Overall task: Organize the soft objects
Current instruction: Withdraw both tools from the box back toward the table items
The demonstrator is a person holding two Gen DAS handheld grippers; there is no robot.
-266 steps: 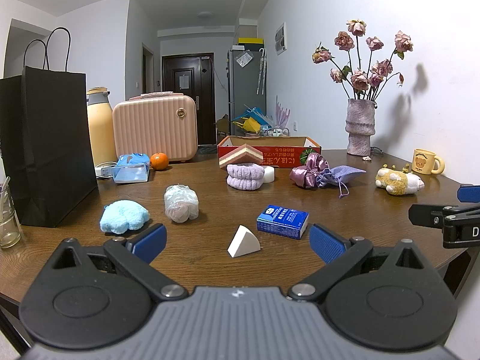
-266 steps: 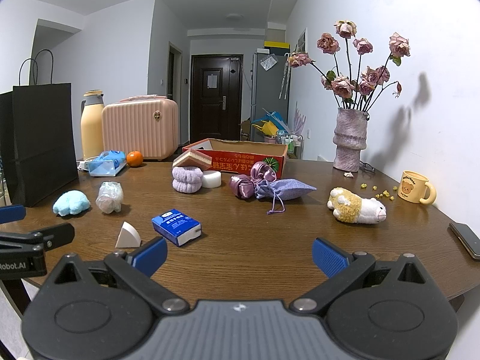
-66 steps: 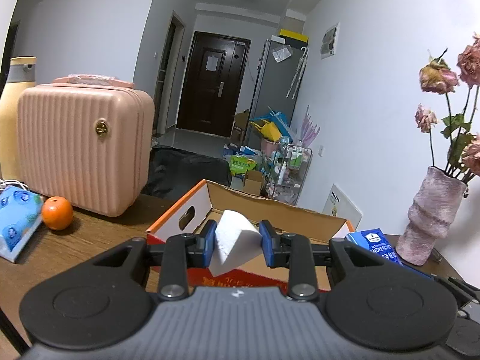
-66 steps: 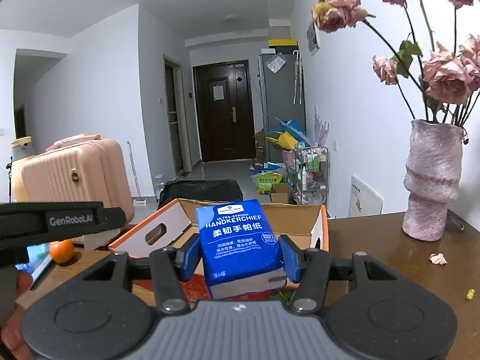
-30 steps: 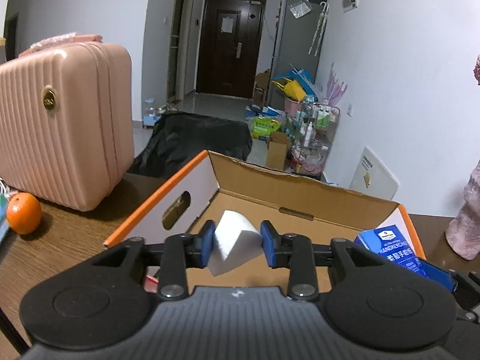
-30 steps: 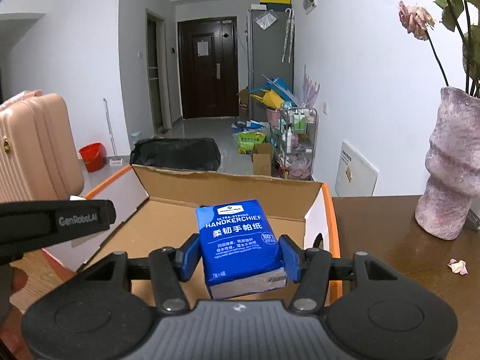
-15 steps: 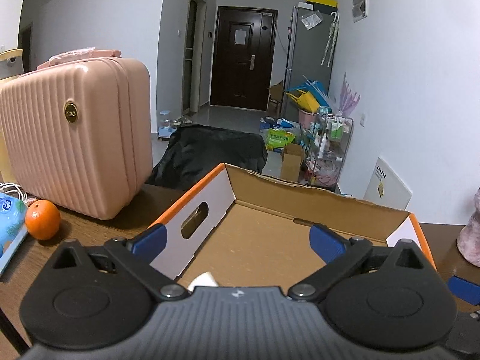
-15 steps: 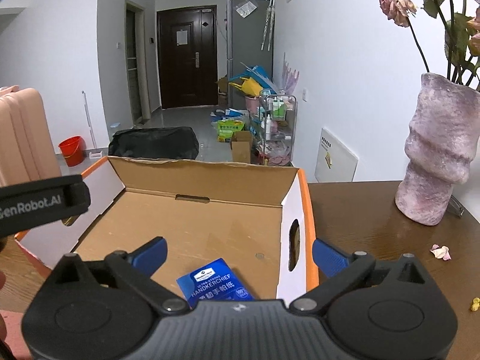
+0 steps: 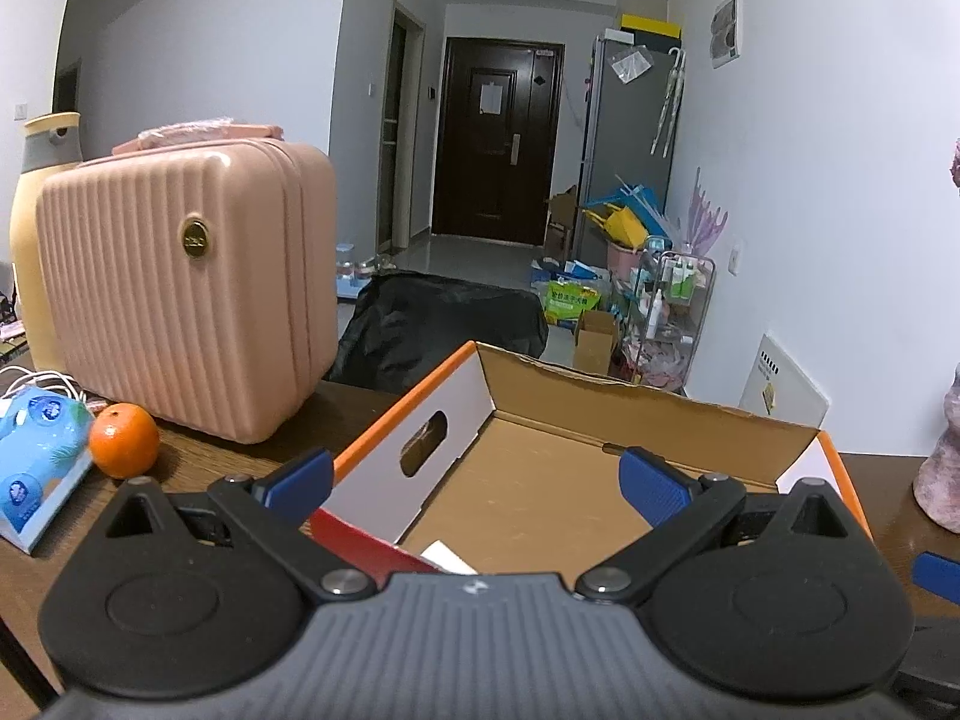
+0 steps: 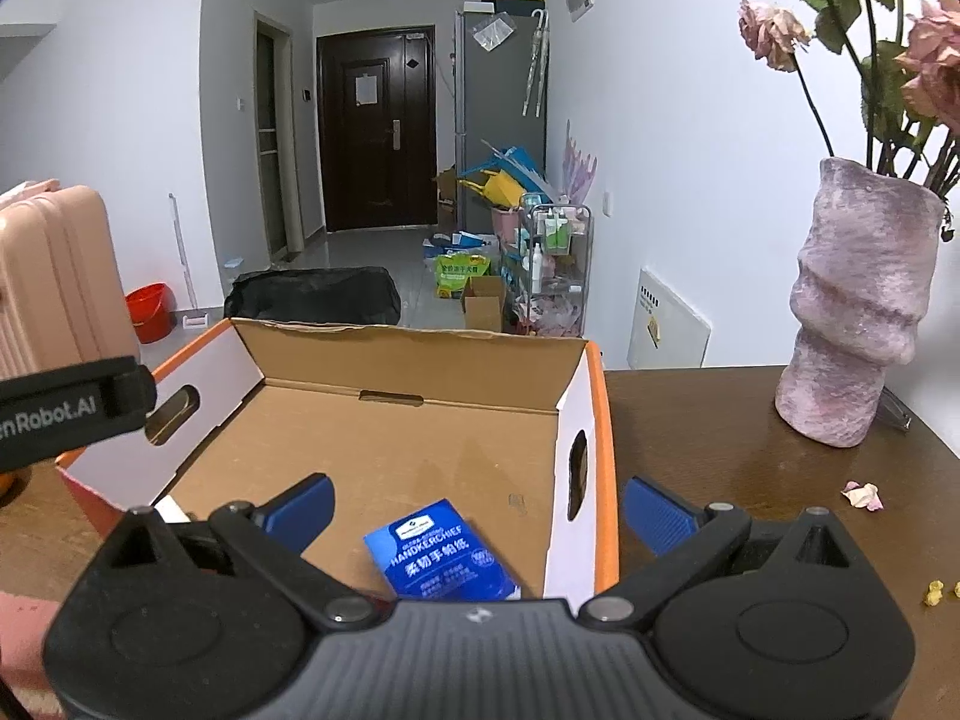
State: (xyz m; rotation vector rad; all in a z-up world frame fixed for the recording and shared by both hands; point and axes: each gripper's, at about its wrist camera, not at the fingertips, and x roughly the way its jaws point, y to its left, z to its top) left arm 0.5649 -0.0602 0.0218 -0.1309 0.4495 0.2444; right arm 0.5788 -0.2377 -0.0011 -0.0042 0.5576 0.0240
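Fingers [image 9: 651, 483] on both grippers spread wide (nothing held) above cardboard box [image 10: 591, 384]; tissue pack [image 10: 441, 552] inside.

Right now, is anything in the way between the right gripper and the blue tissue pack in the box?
Nothing visible is. The right gripper hangs open above the blue tissue pack, which lies on the cardboard box floor, with only air between them.
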